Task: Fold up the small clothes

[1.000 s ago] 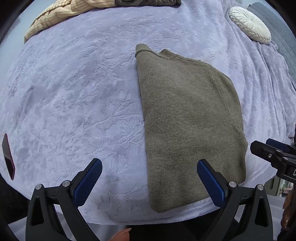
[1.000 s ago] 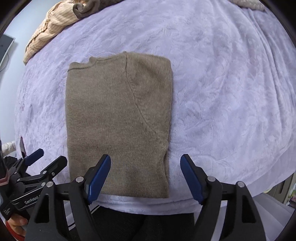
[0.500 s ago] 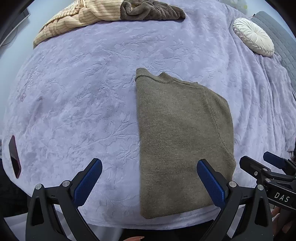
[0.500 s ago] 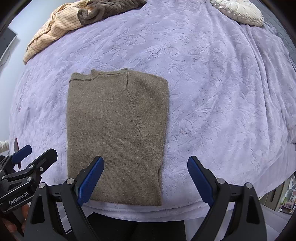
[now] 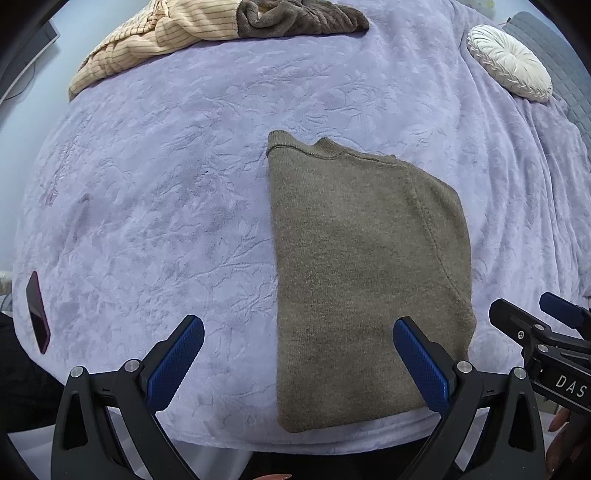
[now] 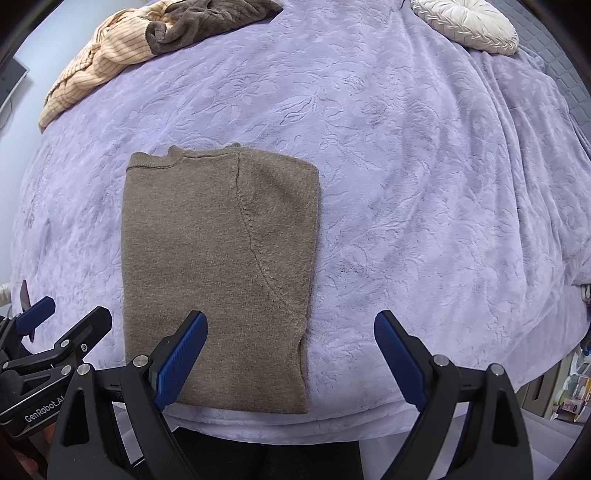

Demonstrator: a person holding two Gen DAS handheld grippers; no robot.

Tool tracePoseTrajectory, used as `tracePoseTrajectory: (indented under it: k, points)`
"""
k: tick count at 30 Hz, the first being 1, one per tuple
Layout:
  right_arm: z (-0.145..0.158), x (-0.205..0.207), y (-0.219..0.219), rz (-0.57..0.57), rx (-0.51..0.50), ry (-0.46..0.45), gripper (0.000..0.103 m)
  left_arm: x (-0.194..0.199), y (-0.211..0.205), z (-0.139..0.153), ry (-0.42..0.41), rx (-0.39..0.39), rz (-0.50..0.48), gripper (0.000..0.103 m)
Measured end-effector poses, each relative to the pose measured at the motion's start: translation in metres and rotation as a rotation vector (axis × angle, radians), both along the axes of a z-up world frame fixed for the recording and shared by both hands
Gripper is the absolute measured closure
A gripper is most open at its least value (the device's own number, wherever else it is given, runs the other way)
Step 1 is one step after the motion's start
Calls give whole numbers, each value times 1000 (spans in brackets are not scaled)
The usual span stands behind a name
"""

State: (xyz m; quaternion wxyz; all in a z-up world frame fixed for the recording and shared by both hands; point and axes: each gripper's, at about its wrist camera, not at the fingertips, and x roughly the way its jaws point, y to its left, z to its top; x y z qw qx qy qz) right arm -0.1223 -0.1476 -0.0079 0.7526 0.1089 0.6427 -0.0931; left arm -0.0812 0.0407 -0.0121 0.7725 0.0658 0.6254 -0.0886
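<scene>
A bedroom in a home is showing here: a bed (image 5: 184,206) is lying under a lilac embossed blanket, a round pleated white cushion (image 5: 509,66) is sitting near its far corner, and loose clothes (image 5: 207,33) are lying heaped along its far edge, with a folded olive sweater (image 5: 362,266) resting in the middle.

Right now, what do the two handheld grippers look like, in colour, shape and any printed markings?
Both the left gripper and the right gripper have black triangular plastic frames with silver screws and two flat fingers faced with textured blue pads. In the right wrist view, the left gripper's body carries white lettering "GenRobot.AI"; in the left wrist view, the right one shows white letters "DAS".
</scene>
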Motion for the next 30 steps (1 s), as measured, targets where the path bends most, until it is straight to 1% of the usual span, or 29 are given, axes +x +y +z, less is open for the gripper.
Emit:
tracePoseTrajectory:
  k: [5,10,24,30]
  points:
    - [1,1,0,13,-29,1,10,-1,-3,-1,-2,11,-4,0]
    - [1,-1,-1,8,-15,-1,10,-2,-3,-2,-1,14,-6,0]
    - [0,-1,-1,12,-19,0,10,-2,-5,1,-25,50,-17,0]
    - [1,0,1,13,-21,1,10,0,-4,0,-24,49,-17,0]
